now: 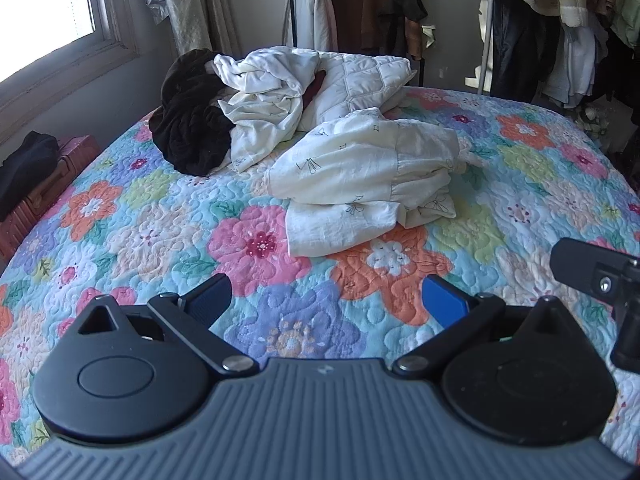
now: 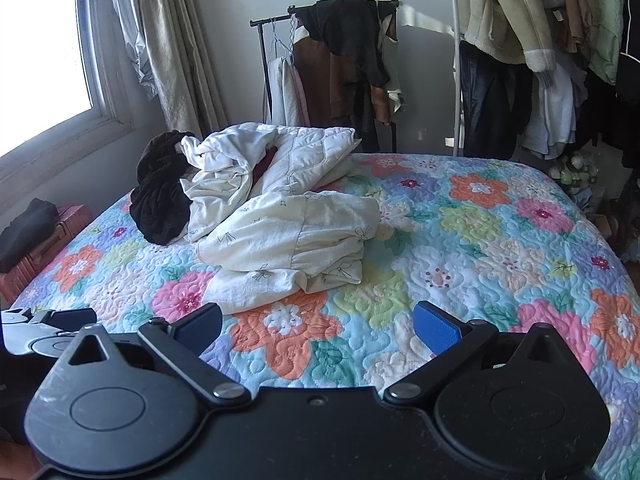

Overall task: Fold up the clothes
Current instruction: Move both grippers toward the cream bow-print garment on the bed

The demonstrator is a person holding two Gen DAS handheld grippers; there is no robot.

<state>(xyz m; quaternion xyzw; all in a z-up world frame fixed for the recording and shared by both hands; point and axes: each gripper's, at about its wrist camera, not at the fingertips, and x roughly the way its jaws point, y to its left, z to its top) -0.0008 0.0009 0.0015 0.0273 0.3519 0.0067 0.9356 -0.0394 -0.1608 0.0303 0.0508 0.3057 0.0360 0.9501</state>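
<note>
A crumpled cream garment with small bow prints [image 1: 368, 176] lies on the floral quilt [image 1: 256, 248], just beyond both grippers; it also shows in the right wrist view [image 2: 292, 248]. Behind it sits a pile: a white garment [image 1: 260, 92], a quilted white piece [image 1: 360, 76] and a dark brown velvety garment [image 1: 188, 120]. My left gripper [image 1: 326, 300] is open and empty above the quilt, short of the cream garment. My right gripper [image 2: 316, 328] is open and empty, also short of it. Part of the right gripper shows at the right edge of the left wrist view [image 1: 600, 276].
A window [image 2: 40, 40] and curtains [image 2: 168, 52] are at the left. A reddish suitcase [image 1: 48, 188] with a black item on it stands beside the bed. Clothes racks [image 2: 344, 60] with hanging garments [image 2: 540, 40] stand behind the bed.
</note>
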